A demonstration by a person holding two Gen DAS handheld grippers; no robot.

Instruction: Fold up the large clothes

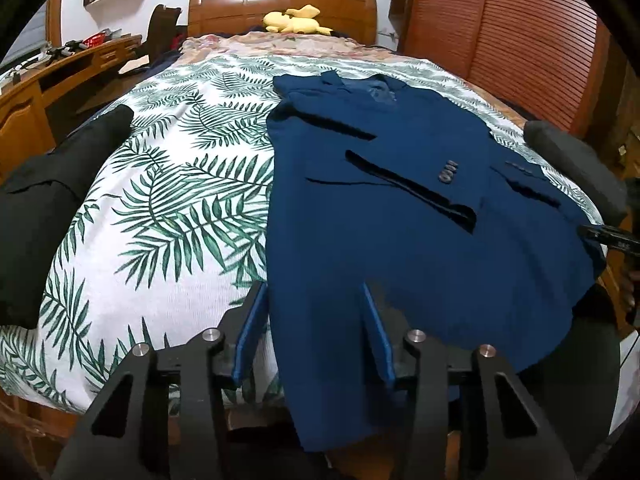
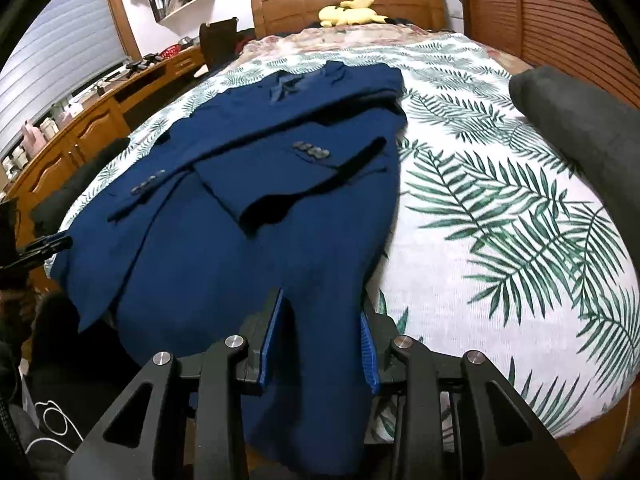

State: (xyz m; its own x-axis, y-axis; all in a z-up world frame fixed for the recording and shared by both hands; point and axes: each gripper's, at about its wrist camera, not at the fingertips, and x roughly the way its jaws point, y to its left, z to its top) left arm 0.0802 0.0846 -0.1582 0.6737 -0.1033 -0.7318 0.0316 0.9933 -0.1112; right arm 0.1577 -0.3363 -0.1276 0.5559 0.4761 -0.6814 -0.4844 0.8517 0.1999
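Both tools, left tool [image 1: 316, 320] and right tool [image 2: 320, 334], stand half-open astride the blue jacket's [image 1: 400, 208] hem at the bed's [image 1: 168, 184] foot; pinch evenly, then lift together toward the headboard [image 1: 280, 4].

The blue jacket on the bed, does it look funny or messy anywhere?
A little. The jacket lies flat on the bed with both sleeves folded across it, but its bottom edge hangs over the near side of the bed. Nothing looks torn or spilled. A yellow plush toy sits by the headboard.
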